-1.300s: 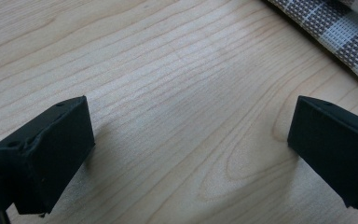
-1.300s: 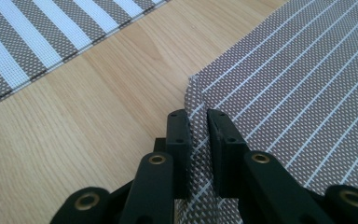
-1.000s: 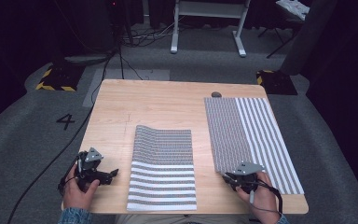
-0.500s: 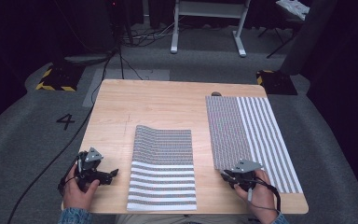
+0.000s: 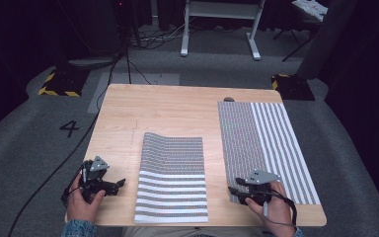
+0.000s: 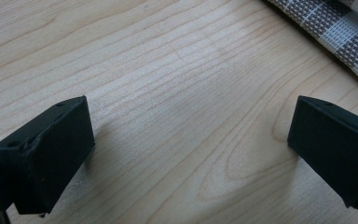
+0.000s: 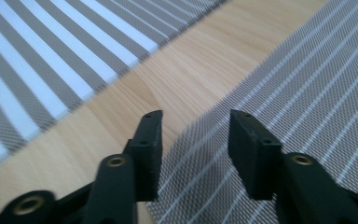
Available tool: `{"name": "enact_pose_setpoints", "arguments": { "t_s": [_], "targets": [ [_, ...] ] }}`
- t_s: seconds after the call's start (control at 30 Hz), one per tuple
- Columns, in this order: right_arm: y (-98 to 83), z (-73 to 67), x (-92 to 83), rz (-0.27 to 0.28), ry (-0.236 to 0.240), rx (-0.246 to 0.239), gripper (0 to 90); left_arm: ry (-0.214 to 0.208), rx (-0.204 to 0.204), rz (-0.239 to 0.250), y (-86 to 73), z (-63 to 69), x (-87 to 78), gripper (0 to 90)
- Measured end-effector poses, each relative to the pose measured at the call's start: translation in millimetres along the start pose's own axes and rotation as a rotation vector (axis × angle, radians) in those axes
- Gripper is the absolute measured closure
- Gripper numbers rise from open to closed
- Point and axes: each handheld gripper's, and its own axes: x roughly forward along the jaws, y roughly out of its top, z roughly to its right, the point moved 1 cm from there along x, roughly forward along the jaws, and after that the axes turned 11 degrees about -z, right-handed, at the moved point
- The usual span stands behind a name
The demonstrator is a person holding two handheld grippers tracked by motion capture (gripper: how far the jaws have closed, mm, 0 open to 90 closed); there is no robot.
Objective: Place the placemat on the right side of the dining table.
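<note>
The right gripper [image 5: 238, 192] has its jaws apart, nothing between them, hovering right over the near-left corner of the right-hand mat [image 5: 266, 143] – in the right gripper view [image 7: 193, 140] the corner edge of that mat [image 7: 307, 116] sits under the gap, so my guess is it's lining up to pinch that corner and lift or fold it. Going for a corner makes sense, it's the one spot where a jaw can slide under something lying this flat

The left gripper [image 5: 118, 183] is also wide open and holding nothing, parked over bare wood just left of the middle mat [image 5: 172, 177]. In the left gripper view [image 6: 186, 135] the jaws straddle plain table [image 6: 158, 70] with the mat's edge [image 6: 335, 28] off in the corner, near but not touching

Materials: both mats look like woven mesh, the placemat kind – thin, probably a bit stiff and slippery. The right-hand mat lies to the right of the middle mat with a strip of wood between them, and it's half fine weave, half bold grey and white stripes. The middle mat has fine weave on the far part and broad stripes near the person, with a slight hump at its far edge. The table is pale wood with visible grain, rounded corners
</note>
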Motion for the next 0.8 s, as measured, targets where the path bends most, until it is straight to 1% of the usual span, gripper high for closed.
{"name": "enact_pose_setpoints", "arguments": {
  "t_s": [0.07, 0.1, 0.17, 0.23, 0.3, 0.33, 0.4, 0.53, 0.57, 0.73, 0.77, 0.8],
  "targets": [
    [6.9, -8.6, -6.2, 0.032, 0.011, -0.017, 47.5, 0.0, -0.001, -0.001, 0.0, 0.1, 0.0, 0.4],
    [10.3, -12.4, -9.1, 0.042, 0.015, -0.034, 45.0, -0.001, -0.002, 0.001, 0.0, 0.2, 0.0, 0.4],
    [16.9, -21.3, -11.7, 0.072, 0.034, -0.037, 40.7, 0.0, -0.001, 0.0, 0.0, 0.0, 0.0, 0.4],
    [22.2, -28.7, -11.8, 0.096, 0.062, -0.045, 36.8, 0.0, -0.001, -0.001, 0.0, 0.0, -0.1, 0.4],
    [27.1, -37.4, -9.8, 0.106, 0.105, -0.049, 34.3, -0.003, 0.0, -0.003, 0.1, -0.2, -0.2, 0.4],
    [29.3, -40.6, -8.0, 0.11, 0.12, -0.062, 33.5, -0.003, 0.002, -0.004, 0.2, -0.4, -0.3, 0.4],
    [33.9, -48.8, -3.6, 0.116, 0.154, -0.065, 32.3, -0.009, 0.0, -0.005, 0.5, -0.4, -0.2, 0.4],
    [41.2, -61.9, 7.2, 0.105, 0.193, -0.101, 31.7, -0.003, -0.001, -0.002, 1.1, -0.8, 0.4, 0.4],
    [42.6, -65.1, 9.9, 0.102, 0.199, -0.109, 31.6, -0.01, 0.003, -0.004, 1.3, -1.1, 0.6, 0.4],
    [47.6, -79.8, 26.2, 0.078, 0.235, -0.149, 30.3, -0.01, 0.003, -0.004, 1.3, -1.0, 0.7, 0.4],
    [48.4, -83.2, 30.4, 0.07, 0.241, -0.144, 29.8, -0.01, 0.003, -0.004, 1.3, -1.0, 0.7, 0.4],
    [48.7, -83.8, 33.2, 0.063, 0.237, -0.159, 29.7, -0.01, 0.003, -0.004, 1.3, -1.0, 0.7, 0.4]
  ]
}}
